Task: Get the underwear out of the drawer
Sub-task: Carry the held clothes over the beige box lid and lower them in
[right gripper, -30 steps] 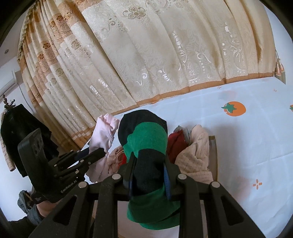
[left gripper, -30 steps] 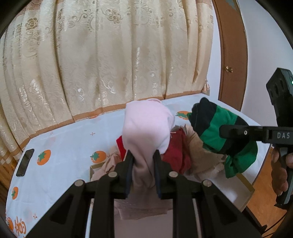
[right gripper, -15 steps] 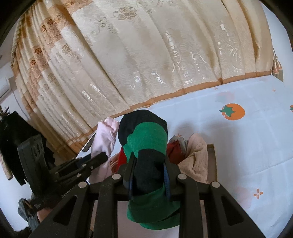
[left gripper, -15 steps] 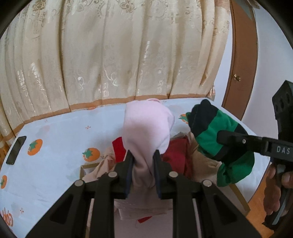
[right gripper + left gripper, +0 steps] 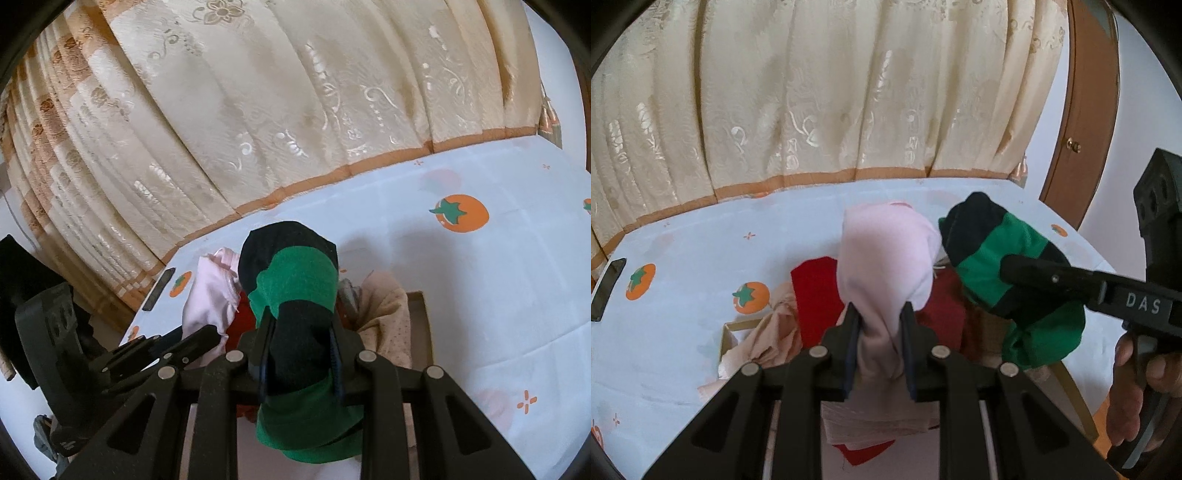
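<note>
My left gripper (image 5: 878,317) is shut on a pale pink piece of underwear (image 5: 886,266), bunched and standing up between its pads. My right gripper (image 5: 300,332) is shut on a green and black striped piece of underwear (image 5: 295,288), whose lower part hangs below the jaws. Both garments are held above an open wooden drawer (image 5: 728,334) (image 5: 421,325) filled with red (image 5: 816,295), maroon and beige clothing (image 5: 384,314). In the left wrist view the right gripper (image 5: 1027,271) comes in from the right with the striped piece (image 5: 993,266). In the right wrist view the left gripper (image 5: 192,339) holds the pink piece (image 5: 210,295) at lower left.
The drawer lies on a white cloth printed with orange persimmons (image 5: 750,297) (image 5: 461,212). A dark phone (image 5: 607,284) (image 5: 159,290) lies near the cloth's left edge. Cream patterned curtains (image 5: 820,92) hang behind. A brown door (image 5: 1082,122) stands at right, and a person's hand (image 5: 1134,387) grips the right tool.
Both grippers have shifted sideways and slightly down with their garments still clamped; the curtain and cloth have slid across both views, and the phone now sits nearer the left wrist frame's edge.
</note>
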A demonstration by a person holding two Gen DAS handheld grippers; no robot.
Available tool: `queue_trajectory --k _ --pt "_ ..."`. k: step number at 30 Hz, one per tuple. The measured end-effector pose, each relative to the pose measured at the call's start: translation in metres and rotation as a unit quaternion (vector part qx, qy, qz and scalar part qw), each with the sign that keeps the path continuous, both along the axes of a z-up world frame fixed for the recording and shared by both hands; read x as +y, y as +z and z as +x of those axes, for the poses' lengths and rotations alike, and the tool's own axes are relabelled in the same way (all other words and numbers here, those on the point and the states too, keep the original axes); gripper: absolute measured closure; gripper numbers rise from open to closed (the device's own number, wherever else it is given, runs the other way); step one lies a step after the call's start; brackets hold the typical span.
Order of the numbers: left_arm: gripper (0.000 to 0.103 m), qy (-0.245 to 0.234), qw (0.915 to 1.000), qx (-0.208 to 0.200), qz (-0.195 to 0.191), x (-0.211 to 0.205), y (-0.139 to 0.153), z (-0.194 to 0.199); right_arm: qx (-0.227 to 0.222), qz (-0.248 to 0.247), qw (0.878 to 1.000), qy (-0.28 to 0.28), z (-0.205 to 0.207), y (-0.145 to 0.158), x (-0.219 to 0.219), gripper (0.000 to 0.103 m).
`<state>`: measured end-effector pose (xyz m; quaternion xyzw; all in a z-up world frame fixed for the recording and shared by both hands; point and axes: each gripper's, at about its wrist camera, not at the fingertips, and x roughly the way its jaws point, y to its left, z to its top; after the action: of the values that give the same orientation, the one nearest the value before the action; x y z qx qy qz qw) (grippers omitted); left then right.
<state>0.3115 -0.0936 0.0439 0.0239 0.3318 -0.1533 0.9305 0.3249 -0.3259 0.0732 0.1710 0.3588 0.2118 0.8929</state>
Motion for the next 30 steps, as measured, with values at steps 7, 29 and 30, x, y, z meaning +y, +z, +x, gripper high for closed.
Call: queue_trajectory --k 7,29,30 --pt "0.084 0.000 0.9999 0.002 0.011 -0.006 -0.010 0.009 0.006 -0.010 1.000 0.003 0.008 -0.010 0.004 0.075" --pt "0.081 -0.009 0.9974 -0.022 0.068 -0.024 -0.030 0.009 0.019 -0.077 0.996 0.034 0.018 -0.037 0.024 0.075" --pt "0.081 -0.010 0.9973 -0.022 0.069 -0.025 -0.031 0.009 0.019 -0.078 0.996 0.034 0.018 -0.037 0.024 0.075"
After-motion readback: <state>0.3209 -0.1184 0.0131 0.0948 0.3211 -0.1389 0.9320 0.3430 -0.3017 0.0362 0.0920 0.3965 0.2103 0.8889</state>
